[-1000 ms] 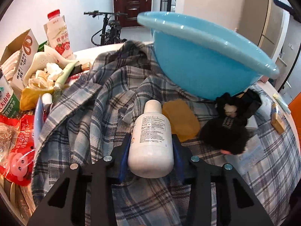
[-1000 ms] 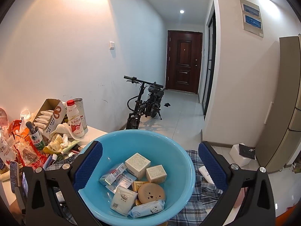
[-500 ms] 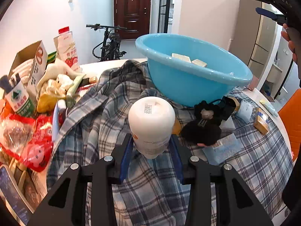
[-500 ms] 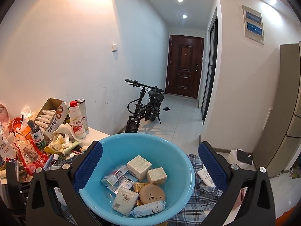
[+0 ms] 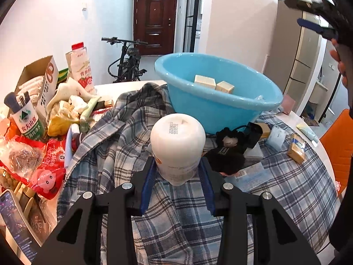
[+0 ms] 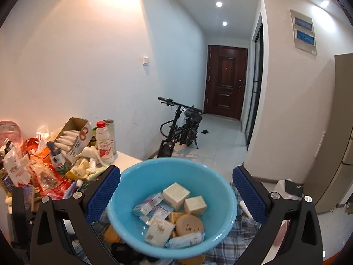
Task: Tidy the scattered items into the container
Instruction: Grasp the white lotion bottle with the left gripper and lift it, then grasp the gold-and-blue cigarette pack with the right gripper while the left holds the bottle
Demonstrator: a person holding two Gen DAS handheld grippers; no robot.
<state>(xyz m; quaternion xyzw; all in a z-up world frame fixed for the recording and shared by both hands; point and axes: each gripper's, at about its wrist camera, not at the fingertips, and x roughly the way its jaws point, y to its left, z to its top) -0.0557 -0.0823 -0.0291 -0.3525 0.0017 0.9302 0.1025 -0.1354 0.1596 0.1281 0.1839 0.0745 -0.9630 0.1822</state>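
Left gripper (image 5: 177, 185) clamps a white bottle (image 5: 177, 148) near the blue basin (image 5: 218, 103); right gripper (image 6: 176, 196), fingers apart, apparently hovers above.

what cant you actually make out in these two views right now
- White bottle in the left gripper: cap end hidden, left wrist view shows only its base.
- Basin: lower contents hidden by its wall in the left wrist view.
- Right gripper: blurred, cut by the left wrist view's edge.
- Phone: screen text too small.
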